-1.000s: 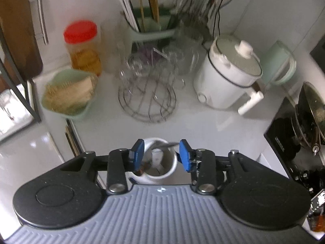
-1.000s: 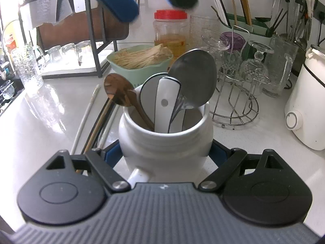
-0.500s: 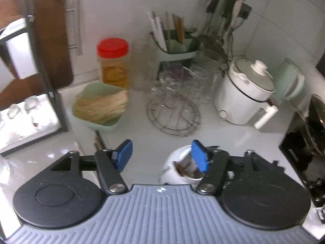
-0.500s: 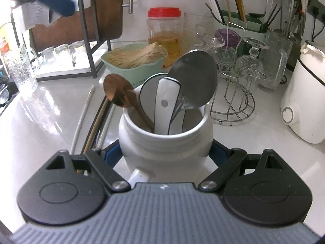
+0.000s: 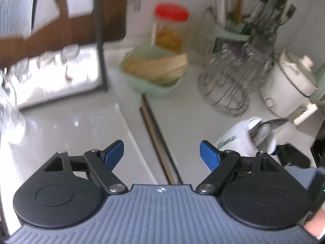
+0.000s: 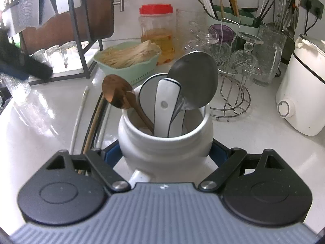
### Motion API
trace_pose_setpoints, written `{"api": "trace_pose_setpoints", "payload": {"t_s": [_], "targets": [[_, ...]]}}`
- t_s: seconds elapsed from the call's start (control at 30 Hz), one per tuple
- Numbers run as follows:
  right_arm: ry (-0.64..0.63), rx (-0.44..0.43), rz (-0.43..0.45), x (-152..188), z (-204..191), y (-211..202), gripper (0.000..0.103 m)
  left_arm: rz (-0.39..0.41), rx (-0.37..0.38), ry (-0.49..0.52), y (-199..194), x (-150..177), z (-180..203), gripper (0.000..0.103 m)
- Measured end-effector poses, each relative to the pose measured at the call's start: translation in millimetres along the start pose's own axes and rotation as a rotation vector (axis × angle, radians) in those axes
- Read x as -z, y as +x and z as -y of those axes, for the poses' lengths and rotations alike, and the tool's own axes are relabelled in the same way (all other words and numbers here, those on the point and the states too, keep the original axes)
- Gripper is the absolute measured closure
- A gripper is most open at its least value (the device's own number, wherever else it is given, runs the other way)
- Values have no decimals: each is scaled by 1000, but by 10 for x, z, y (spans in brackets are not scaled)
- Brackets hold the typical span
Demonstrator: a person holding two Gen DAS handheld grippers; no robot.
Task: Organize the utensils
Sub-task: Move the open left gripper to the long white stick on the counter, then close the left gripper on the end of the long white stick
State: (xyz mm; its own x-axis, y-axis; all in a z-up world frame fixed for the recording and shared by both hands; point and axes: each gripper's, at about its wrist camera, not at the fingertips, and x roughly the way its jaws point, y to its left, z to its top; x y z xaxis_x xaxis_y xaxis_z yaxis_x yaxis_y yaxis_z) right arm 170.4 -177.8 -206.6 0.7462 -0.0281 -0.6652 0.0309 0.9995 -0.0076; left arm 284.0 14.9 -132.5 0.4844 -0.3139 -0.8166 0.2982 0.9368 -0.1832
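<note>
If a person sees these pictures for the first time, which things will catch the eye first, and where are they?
First comes the white ceramic jar low in the middle of the right wrist view, clamped between the jaws of the right gripper, with a big steel spoon, a copper-coloured spoon and white ceramic spoons standing in it. Behind it, the clear jar with a red lid stands out against the back wall.

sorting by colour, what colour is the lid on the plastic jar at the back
Red. The jar lid shows sharpest in the right wrist view.

Left wrist view motion-blurred, right wrist view sharp; bright daylight glares off the white countertop
</note>
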Motion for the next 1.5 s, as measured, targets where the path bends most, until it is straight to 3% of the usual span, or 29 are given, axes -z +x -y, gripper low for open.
{"api": "trace_pose_setpoints", "payload": {"t_s": [0.33, 0.53, 0.7, 0.77, 0.93, 1.23, 1.47, 1.5], "targets": [[-15, 6, -37, -56, -24, 27, 12, -58, -63, -174, 674, 150, -420, 20], [-23, -1, -63, -94, -19, 39, 12, -65, -97, -226, 993, 41, -495, 30], [-22, -4, -85, -123, -13, 52, 12, -49, -147, -209, 1162, -75, -457, 38], [-26, -10, -93, -140, -6, 65, 12, -39, -174, -198, 1213, -125, -445, 48], [-47, -31, -107, -163, 9, 82, 12, -29, -225, -190, 1309, -259, -436, 62], [-78, -66, -112, -177, 43, 94, 12, -115, -284, -132, 1542, -632, -343, 67], [-80, -74, -113, -177, 43, 97, 12, -153, -281, -137, 1662, -820, -302, 94], [-80, -75, -113, -173, 45, 97, 12, -157, -278, -131, 1680, -838, -283, 94]]}}
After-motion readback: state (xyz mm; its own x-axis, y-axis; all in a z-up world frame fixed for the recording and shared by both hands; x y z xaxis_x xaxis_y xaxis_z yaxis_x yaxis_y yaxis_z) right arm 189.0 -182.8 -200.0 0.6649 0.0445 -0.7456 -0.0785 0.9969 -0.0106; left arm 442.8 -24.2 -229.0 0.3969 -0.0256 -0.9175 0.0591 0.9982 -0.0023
